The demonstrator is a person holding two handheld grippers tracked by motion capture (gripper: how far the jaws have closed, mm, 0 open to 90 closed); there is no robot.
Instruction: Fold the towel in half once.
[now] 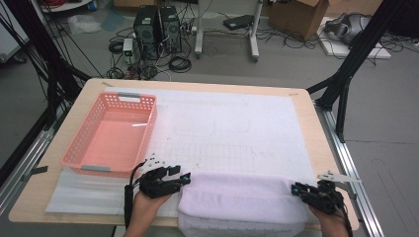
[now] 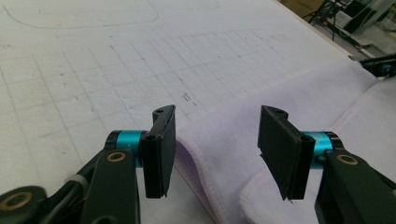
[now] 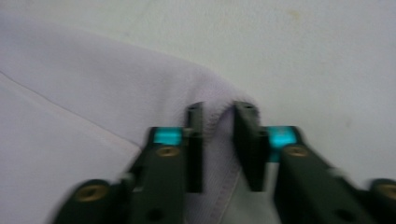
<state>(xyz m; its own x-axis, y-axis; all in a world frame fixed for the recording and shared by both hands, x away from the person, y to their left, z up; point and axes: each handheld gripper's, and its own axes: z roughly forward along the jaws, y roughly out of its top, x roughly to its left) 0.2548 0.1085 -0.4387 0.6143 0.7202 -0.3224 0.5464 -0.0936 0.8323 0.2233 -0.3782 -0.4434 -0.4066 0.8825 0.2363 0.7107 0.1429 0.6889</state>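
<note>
A: Towel point(image 1: 237, 197) — where is it, which way does it run?

B: Near edge of the table point(image 1: 316, 128), folded. Long axis runs left-right along that edge, fold facing the far side, near part hanging over the rim. Pale lilac, stitched hem visible in both gripper views.

A: Left gripper point(image 1: 184, 178)?

B: At the towel's left end, pointing right toward it. Jaws released — wide gap, towel corner point(image 2: 219, 154) lying between the pads, neither pad pressing on it.

A: Right gripper point(image 1: 295, 188)?

B: At the right end, pointing left. Jaws nearly together with the towel's hem point(image 3: 219, 121) bunched up between them — narrow gap, cloth looks pinched. View is blurred, so the contact isn't crisp.

A: Surface?

B: White gridded mat point(image 1: 232, 123) covering most of the wooden tabletop, faint outlines drawn on it. Pink basket point(image 1: 111, 136) on the left, long axis running near-far, nothing inside.

A: Room?

B: Grey floor beyond the table, two black PC towers point(image 1: 158, 29) with a tangle of cables, cardboard box point(image 1: 296, 17) far right, black frame struts on both sides.
</note>
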